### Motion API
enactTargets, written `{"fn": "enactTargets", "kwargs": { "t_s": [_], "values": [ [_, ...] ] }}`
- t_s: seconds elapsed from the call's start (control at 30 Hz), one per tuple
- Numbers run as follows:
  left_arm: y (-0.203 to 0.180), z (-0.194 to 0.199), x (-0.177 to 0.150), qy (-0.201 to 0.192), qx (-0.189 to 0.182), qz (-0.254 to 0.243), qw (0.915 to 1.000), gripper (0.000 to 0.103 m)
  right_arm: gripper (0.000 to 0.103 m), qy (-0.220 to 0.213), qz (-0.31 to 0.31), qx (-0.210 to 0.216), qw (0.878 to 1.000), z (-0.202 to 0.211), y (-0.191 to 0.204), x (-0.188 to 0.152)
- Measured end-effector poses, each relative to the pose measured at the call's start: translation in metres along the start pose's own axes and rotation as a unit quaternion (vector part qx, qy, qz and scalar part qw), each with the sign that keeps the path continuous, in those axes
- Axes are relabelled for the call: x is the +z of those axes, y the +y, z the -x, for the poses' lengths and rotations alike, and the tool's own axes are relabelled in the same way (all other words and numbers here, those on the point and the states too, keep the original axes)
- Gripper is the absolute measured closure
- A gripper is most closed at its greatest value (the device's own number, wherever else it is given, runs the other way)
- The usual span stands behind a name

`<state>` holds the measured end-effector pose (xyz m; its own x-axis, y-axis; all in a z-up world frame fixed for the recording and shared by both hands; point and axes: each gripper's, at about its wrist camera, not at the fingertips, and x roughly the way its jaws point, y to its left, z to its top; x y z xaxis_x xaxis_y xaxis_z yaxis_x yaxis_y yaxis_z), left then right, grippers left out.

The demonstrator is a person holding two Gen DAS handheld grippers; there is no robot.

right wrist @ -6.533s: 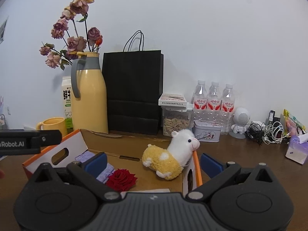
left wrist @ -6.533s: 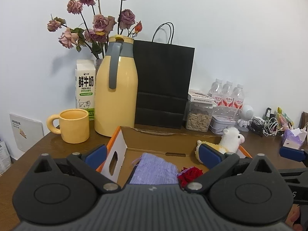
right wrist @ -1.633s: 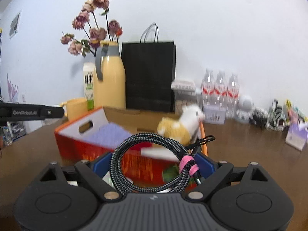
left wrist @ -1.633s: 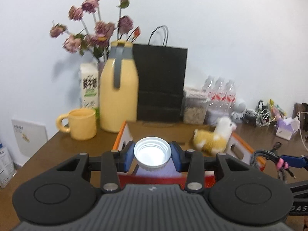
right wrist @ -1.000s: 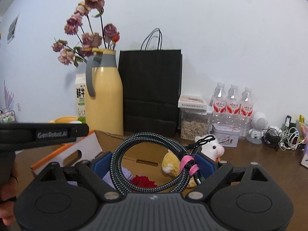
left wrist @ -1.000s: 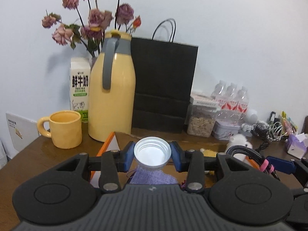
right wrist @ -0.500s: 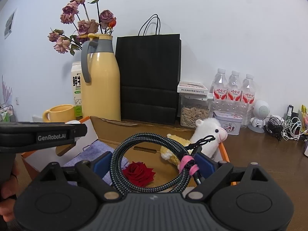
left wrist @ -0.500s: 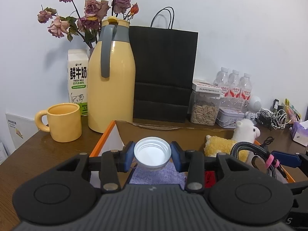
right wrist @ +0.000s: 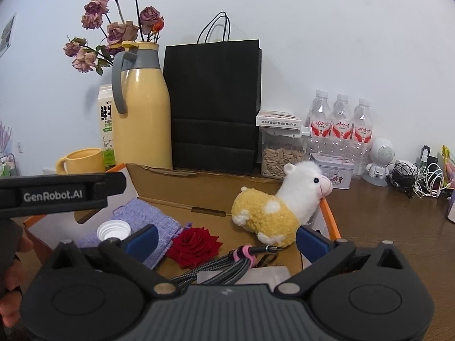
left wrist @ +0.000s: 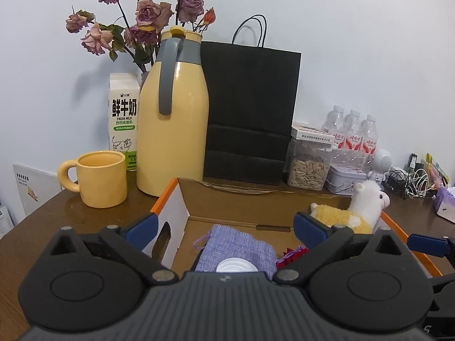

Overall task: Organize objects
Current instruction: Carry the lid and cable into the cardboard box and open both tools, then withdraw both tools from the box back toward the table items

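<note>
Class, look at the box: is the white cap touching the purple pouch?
Touching. The right wrist view shows the white cap resting directly on the purple pouch, with no gap.

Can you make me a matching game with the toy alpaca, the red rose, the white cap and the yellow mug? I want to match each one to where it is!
Things:
1. toy alpaca
2. red rose
3. white cap
4. yellow mug

Places:
A. on the purple pouch
B. on the table, outside the box
C. at the box's right end
D. box floor, between pouch and alpaca

Pairs: 1-C, 2-D, 3-A, 4-B

Left gripper (left wrist: 224, 226) and right gripper (right wrist: 226, 238) level, side by side, jaws just sprung wide, nothing clamped; left at nine o'clock of right.
</note>
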<state>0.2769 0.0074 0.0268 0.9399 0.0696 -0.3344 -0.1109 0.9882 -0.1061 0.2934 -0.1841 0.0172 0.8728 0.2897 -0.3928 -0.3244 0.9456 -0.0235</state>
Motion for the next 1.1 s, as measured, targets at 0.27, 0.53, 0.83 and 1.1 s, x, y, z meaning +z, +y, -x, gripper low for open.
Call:
{"fn": "enactTargets", "kwargs": {
  "t_s": [0.27, 0.53, 0.83, 1.1],
  "values": [
    [0.0, 0.001, -0.001, 0.001, -0.002, 0.0, 1.0, 0.0, 0.0, -0.002, 0.001, -0.002, 1.0, 0.001, 0.0, -0.001],
    [0.0, 0.005, -0.003, -0.002, -0.005, 0.0, 1.0, 0.0, 0.0, -0.006, 0.002, -0.005, 1.0, 0.004, -0.001, 0.0],
    [0.0, 0.019, 0.004, -0.014, -0.003, 0.0, 0.9999, 0.0, 0.0, -0.017, 0.012, -0.007, 1.0, 0.017, 0.0, 0.006],
    [0.001, 0.039, 0.005, -0.01, -0.007, -0.01, 0.9999, 0.0, 0.0, -0.014, 0.02, -0.004, 1.0, 0.037, 0.001, 0.007]
  ]
}}
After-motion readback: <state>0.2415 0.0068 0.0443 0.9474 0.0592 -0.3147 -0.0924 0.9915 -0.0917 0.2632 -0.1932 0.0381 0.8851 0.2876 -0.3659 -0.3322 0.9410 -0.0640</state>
